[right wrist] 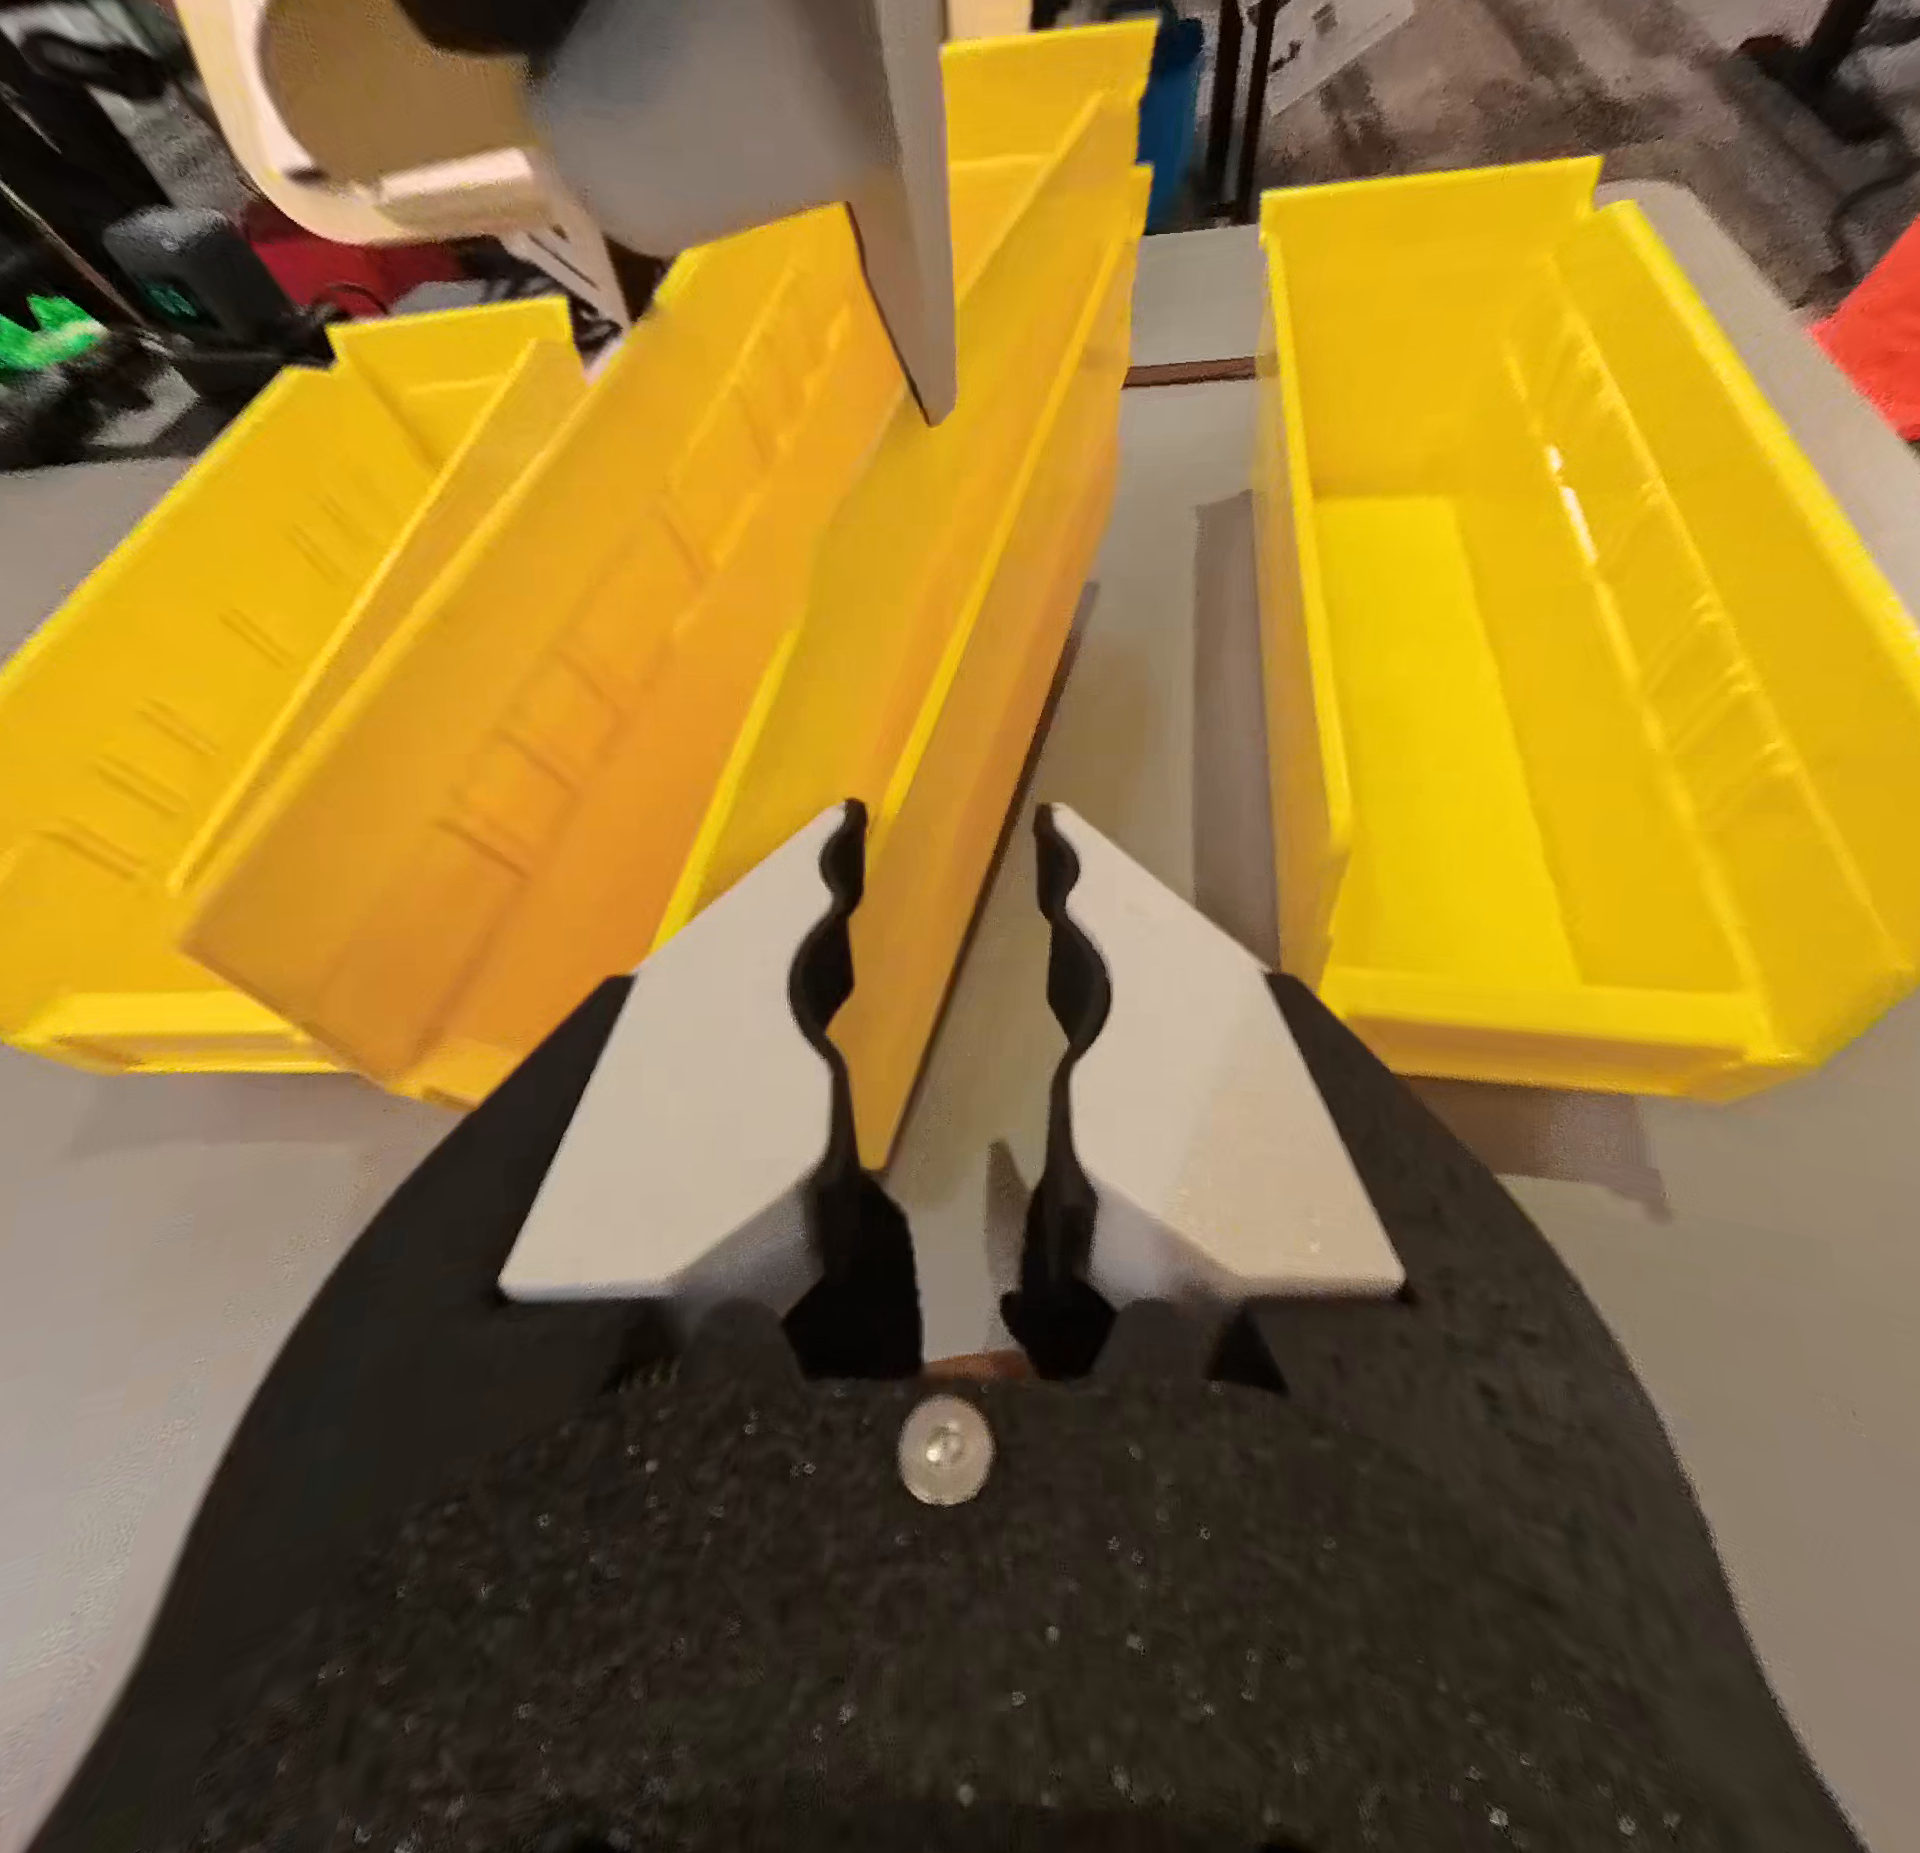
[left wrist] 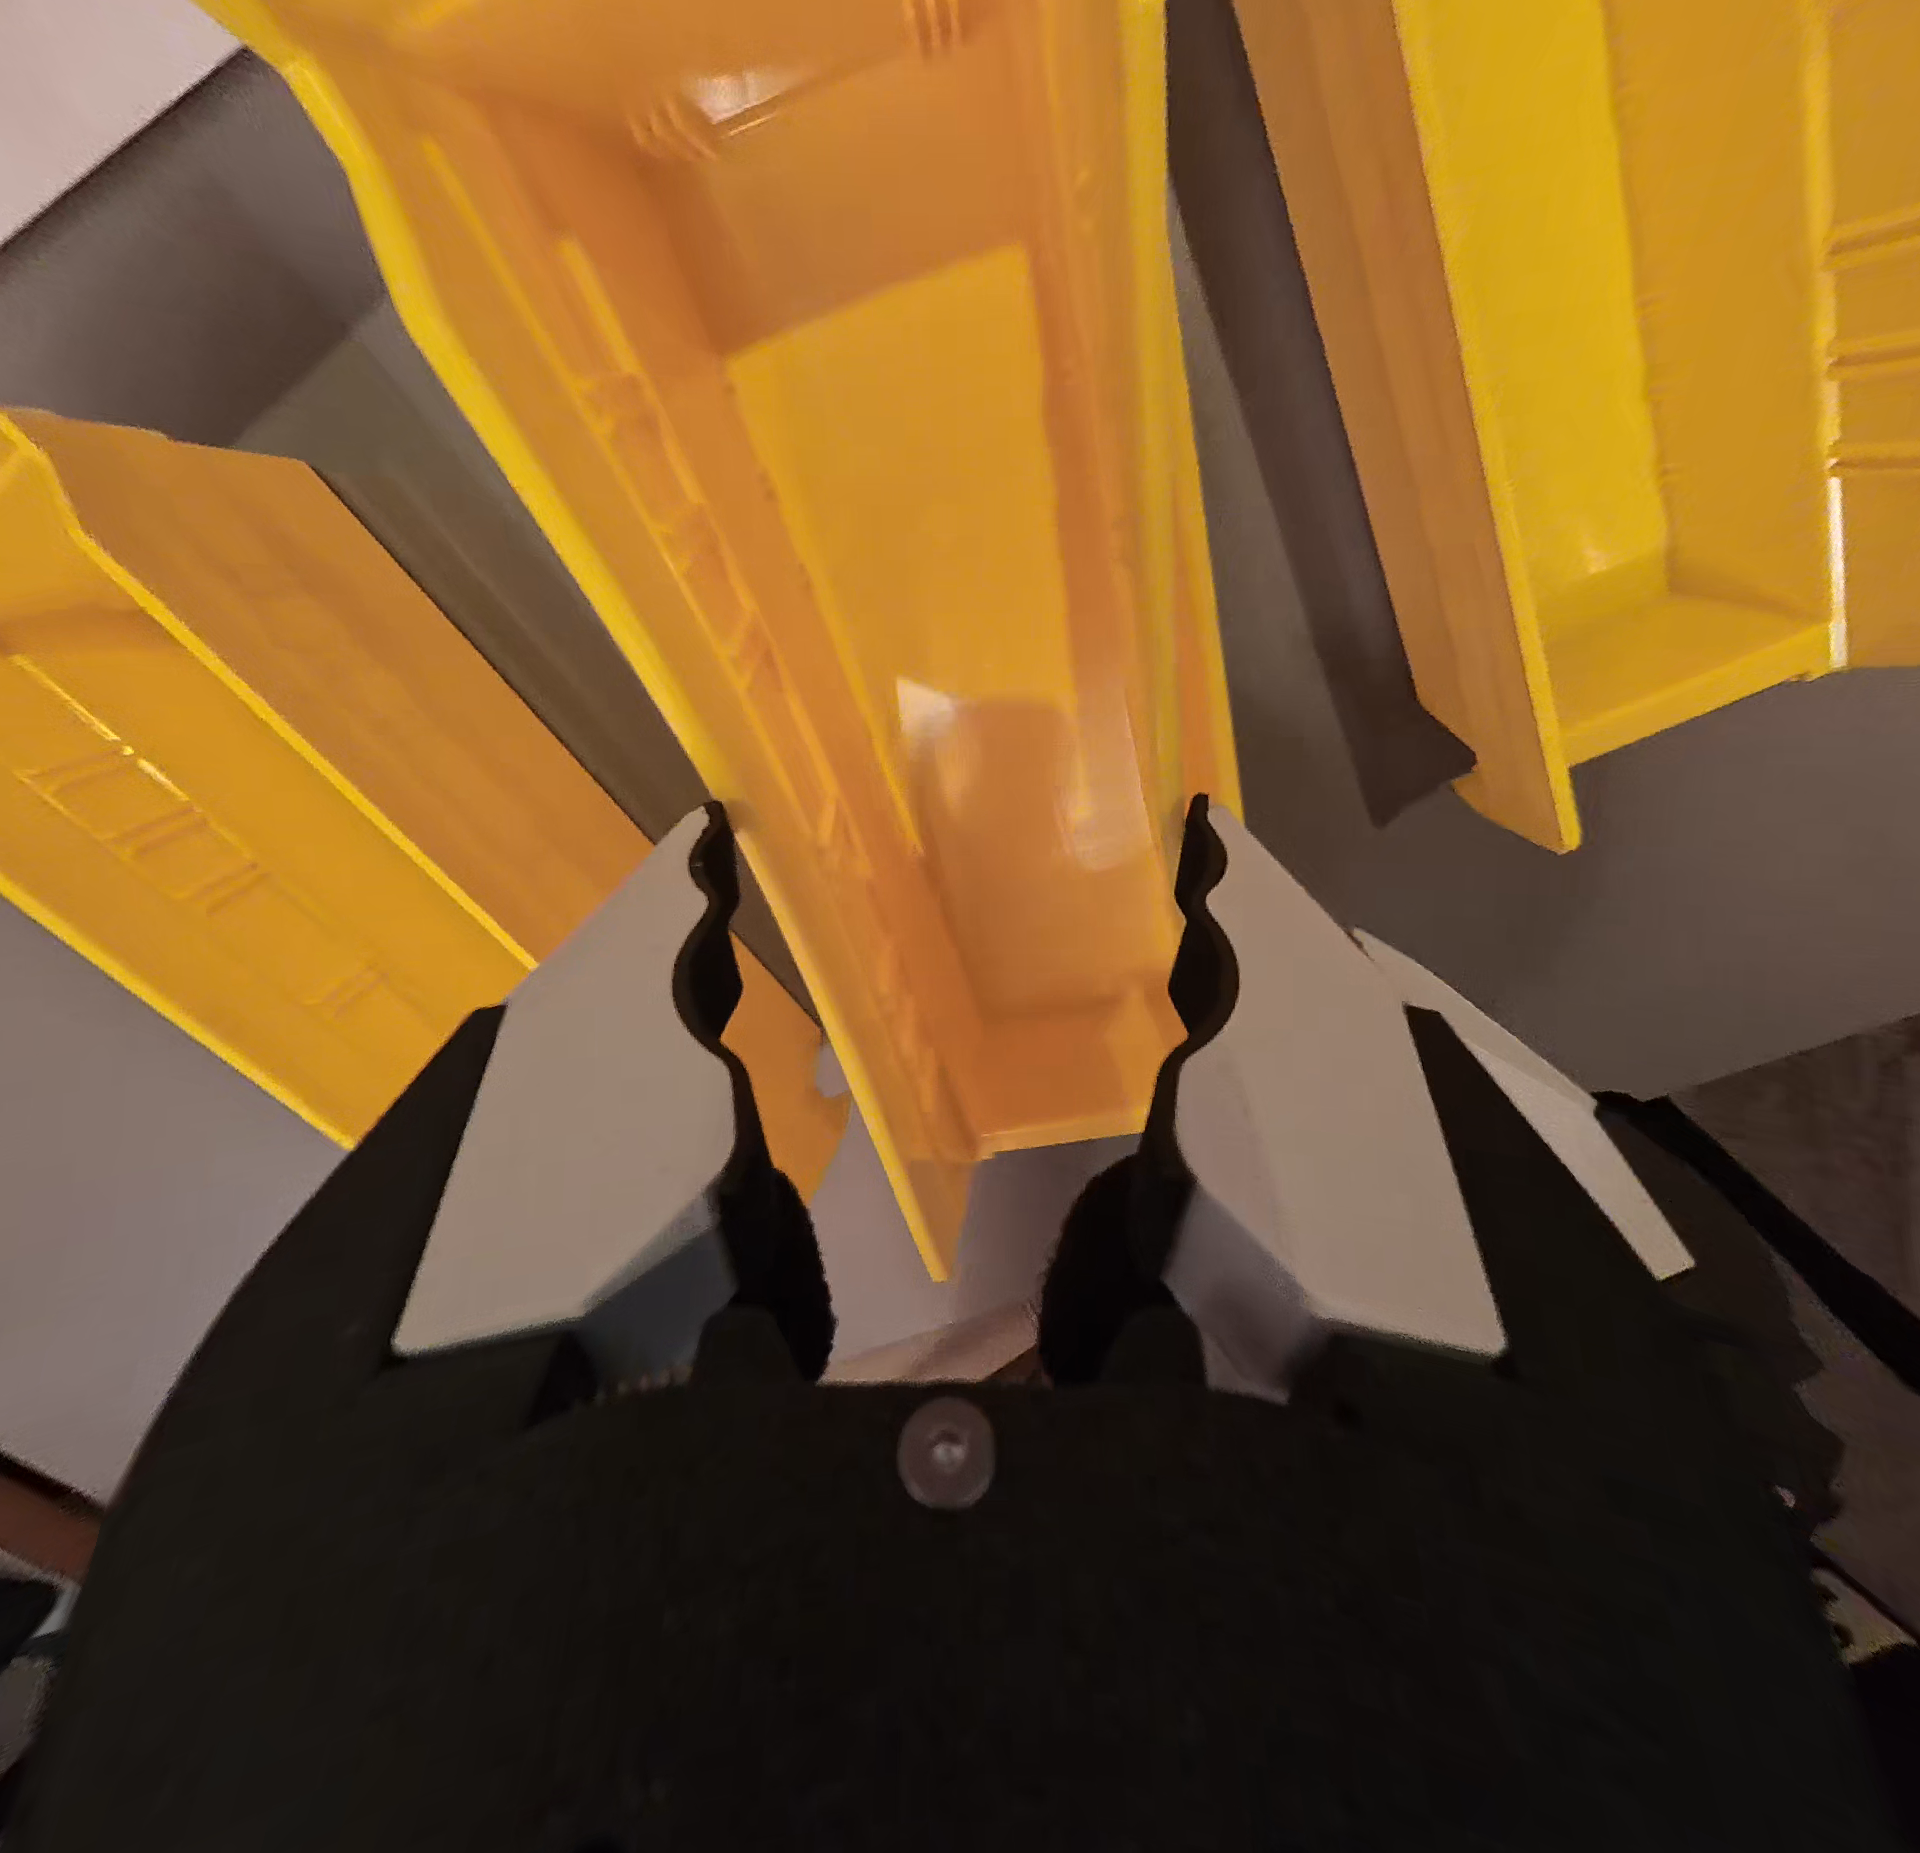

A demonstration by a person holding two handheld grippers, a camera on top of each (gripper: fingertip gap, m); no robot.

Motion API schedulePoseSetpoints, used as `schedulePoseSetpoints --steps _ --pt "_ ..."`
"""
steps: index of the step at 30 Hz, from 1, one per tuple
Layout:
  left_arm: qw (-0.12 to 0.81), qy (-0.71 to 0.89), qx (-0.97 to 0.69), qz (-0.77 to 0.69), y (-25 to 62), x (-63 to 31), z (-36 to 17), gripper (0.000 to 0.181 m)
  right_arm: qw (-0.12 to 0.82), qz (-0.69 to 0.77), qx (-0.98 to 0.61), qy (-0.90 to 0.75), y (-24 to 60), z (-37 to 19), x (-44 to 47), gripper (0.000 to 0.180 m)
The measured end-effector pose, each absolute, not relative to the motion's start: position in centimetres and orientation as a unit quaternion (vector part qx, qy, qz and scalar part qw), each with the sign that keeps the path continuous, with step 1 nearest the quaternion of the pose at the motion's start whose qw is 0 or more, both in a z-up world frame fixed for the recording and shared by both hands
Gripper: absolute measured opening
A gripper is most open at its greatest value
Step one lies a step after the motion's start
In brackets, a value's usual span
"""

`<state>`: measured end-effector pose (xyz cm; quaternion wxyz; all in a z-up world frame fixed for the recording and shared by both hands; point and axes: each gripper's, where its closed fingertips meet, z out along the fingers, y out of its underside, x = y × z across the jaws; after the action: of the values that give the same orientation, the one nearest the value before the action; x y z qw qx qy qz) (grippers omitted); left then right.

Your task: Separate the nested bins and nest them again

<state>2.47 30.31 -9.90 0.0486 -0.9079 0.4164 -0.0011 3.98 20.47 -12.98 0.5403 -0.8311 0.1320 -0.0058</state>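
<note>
Currently three long narrow yellow bins on the grey bench [right wrist: 1153, 328]. Middle bin [right wrist: 623, 681] is tilted, raised off the bench, leaning over the left bin [right wrist: 208, 660]; the right bin [right wrist: 1558, 712] sits flat, well apart. All are glossy plastic with ribbed side walls, open tops and a stepped end.

Left hand-held gripper [left wrist: 958, 816] has its jaws spread, straddling the middle bin's end. It's not clear whether the pads touch.

Right hand-held gripper [right wrist: 948, 816] is partly spread around the middle bin's right side wall, with a gap at the right finger.
</note>
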Motion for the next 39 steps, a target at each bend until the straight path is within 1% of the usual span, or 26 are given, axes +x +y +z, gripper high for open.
schedulePoseSetpoints --steps 2,3,4,5,9,12,17,18,19,20,21,22,23,24,26,27,28,30,31,34,37,39 --pt "0.048 0.43 -0.902 0.009 30.0 2.8 -9.7 0.084 0.523 -0.02 -0.843 0.123 20.6 -13.4 4.1 0.031" --pt "0.044 0.437 -0.899 0.009 29.8 2.9 -9.4 0.084 0.517 -0.015 -0.847 0.12 20.8 -13.6 4.1 0.026" --pt "0.043 0.444 -0.895 0.011 29.6 3.1 -9.1 0.084 0.517 0.006 -0.848 0.116 21.1 -13.7 3.6 0.009" --pt "0.043 0.451 -0.891 0.016 29.5 3.2 -8.6 0.085 0.522 0.017 -0.844 0.123 21.3 -13.7 3.7 0.008" --pt "0.041 0.468 -0.883 0.027 29.3 3.1 -6.4 0.085 0.514 -0.006 -0.85 0.117 21.6 -13.7 4.0 0.009" --pt "0.037 0.472 -0.881 0.014 29.0 2.6 -4.3 0.085 0.512 0.004 -0.851 0.114 21.7 -13.8 4.3 0.009" --pt "0.065 0.469 -0.881 -0.02 30.3 -0.2 3.1 0.085 0.511 0.022 -0.856 0.074 21.8 -13.9 4.2 0.01" --pt "0.077 0.466 -0.881 -0.022 31.1 -1.2 4.7 0.085 0.512 0.021 -0.855 0.072 21.7 -13.9 4.2 0.012" --pt "0.09 0.464 -0.881 -0.021 31.9 -2.6 6.3 0.086 0.511 0.016 -0.856 0.077 21.7 -13.9 4.3 0.022" --pt "0.1 0.462 -0.881 -0.02 32.9 -4.2 7.7 0.086 0.502 0.012 -0.86 0.085 21.6 -14.1 4.5 0.051" --pt "0.107 0.456 -0.883 -0.02 33.8 -6.1 8.7 0.086 0.493 0.016 -0.864 0.1 21.6 -14.4 4.5 0.068" --pt "0.111 0.446 -0.888 -0.019 34.9 -8.4 9.3 0.086 0.495 0.031 -0.861 0.11 21.7 -14.4 4.1 0.077" --pt "0.115 0.436 -0.892 -0.016 36.0 -10.9 9.6 0.086 0.497 0.047 -0.858 0.119 21.8 -14.4 3.7 0.08" --pt "0.116 0.426 -0.897 -0.01 37.1 -13.7 9.5 0.087 0.493 0.058 -0.86 0.121 21.8 -14.6 3.2 0.08" --pt "0.119 0.39 -0.913 -0.002 39.5 -19.8 7.8 0.087 0.462 0.051 -0.88 0.104 21.7 -16.2 2.4 0.067" --pt "0.112 0.368 -0.923 0.001 40.5 -22.9 6.2 0.087 0.454 0.058 -0.884 0.091 21.8 -16.8 1.8 0.06" --pt "0.103 0.346 -0.932 0.002 41.3 -25.9 4.1 0.087 0.462 0.072 -0.88 0.087 21.9 -16.6 1.3 0.042" --pt "0.075 0.313 -0.947 -0.005 42.3 -30.7 -0.8 0.087 0.455 0.046 -0.887 0.062 21.9 -16.6 1.4 0.036" --pt "0.064 0.303 -0.951 -0.011 42.7 -32.3 -3.2 0.086 0.449 0.026 -0.892 0.042 21.8 -16.7 1.7 0.03" --pt "0.057 0.293 -0.954 -0.018 43.4 -35.2 -9.1 0.087 0.448 0.043 -0.891 0.058 21.6 -17.0 2.5 0.005" --pt "0.046 0.291 -0.955 -0.011 42.9 -36.5 -13.7 0.088 0.457 0.099 -0.879 0.089 22.0 -17.0 2.2 0.005" --pt "0.08 0.27 -0.959 -0.02 43.2 -36.4 -13.6 0.089 0.467 0.057 -0.879 0.081 22.4 -16.7 2.1 0.004"
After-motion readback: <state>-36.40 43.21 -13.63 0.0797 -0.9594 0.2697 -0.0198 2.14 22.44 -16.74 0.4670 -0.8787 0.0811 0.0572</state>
